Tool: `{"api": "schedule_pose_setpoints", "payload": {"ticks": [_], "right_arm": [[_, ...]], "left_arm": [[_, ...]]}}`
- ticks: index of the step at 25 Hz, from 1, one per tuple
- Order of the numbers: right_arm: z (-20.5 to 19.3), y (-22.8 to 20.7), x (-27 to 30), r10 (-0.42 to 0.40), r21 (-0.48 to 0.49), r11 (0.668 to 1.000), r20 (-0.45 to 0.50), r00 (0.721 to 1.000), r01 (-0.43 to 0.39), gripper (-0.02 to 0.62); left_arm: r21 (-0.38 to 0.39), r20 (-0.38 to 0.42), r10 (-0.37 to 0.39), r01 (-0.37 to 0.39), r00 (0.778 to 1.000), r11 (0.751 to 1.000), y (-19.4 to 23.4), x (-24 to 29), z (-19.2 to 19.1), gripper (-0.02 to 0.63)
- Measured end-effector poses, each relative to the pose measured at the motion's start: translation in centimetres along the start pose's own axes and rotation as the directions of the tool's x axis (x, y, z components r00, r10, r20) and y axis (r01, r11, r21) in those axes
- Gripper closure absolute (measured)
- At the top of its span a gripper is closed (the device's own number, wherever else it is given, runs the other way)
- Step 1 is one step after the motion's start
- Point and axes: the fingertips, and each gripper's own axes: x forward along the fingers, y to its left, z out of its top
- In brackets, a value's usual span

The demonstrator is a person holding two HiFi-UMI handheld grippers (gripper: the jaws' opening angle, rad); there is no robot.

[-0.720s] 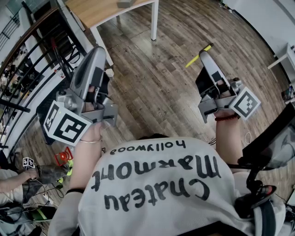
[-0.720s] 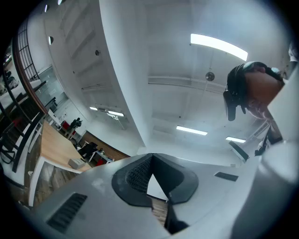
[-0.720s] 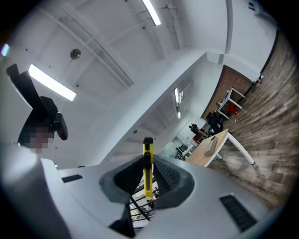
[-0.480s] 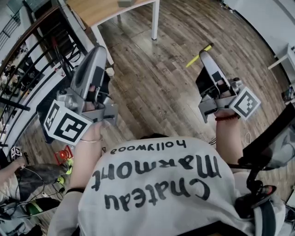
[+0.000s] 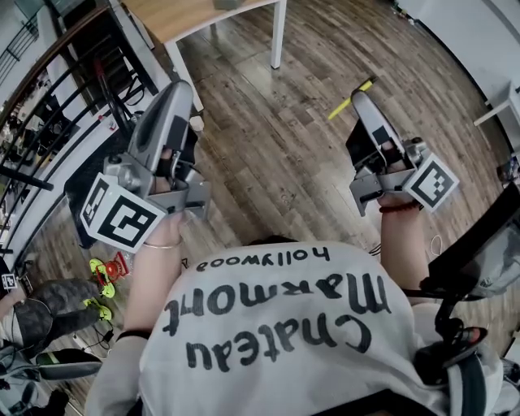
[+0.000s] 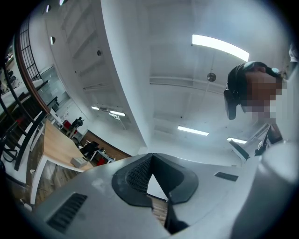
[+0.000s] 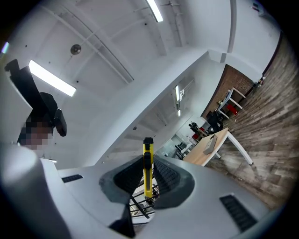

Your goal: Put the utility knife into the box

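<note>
A yellow utility knife [image 5: 352, 97] sticks out past the tips of my right gripper [image 5: 358, 97], which is shut on it and held in the air over the wooden floor. In the right gripper view the knife [image 7: 148, 165] stands upright between the ribbed pads [image 7: 166, 175], pointing toward the ceiling. My left gripper [image 5: 185, 91] is held up at the left, shut with nothing in it; its pads [image 6: 138, 175] meet at the tip. A small grey box [image 7: 210, 144] lies on a wooden table [image 5: 175, 20] ahead, also visible as the box [image 6: 77, 162] in the left gripper view.
The table has white legs [image 5: 278, 36] and stands at the top of the head view. A black railing [image 5: 49, 97] runs along the left. Another person crouches at lower left [image 5: 41, 305] among cables. Black equipment [image 5: 475, 260] is at the right.
Both grippers stay raised almost where they were, the right one still gripping the knife. The view shifted slightly toward the table. The person at lower left moved.
</note>
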Motion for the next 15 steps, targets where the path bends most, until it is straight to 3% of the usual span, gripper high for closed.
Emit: {"api": "schedule_pose_setpoints", "payload": {"ticks": [6, 15], "right_arm": [[-2.7, -0.2, 1.5, -0.015, -0.037, 0.999, -0.039, 0.999, 0.014, 0.528], [-4.6, -1.8, 4.8, -0.017, 0.046, 0.999, -0.029, 0.999, 0.018, 0.528]], "left_arm": [[-0.042, -0.063, -0.011, 0.008, 0.998, 0.999, 2.1, -0.7, -2.2, 0.6], [-0.053, -0.165, -0.004, -0.004, 0.986, 0.999, 5.9, 0.5, -4.6, 0.6]]}}
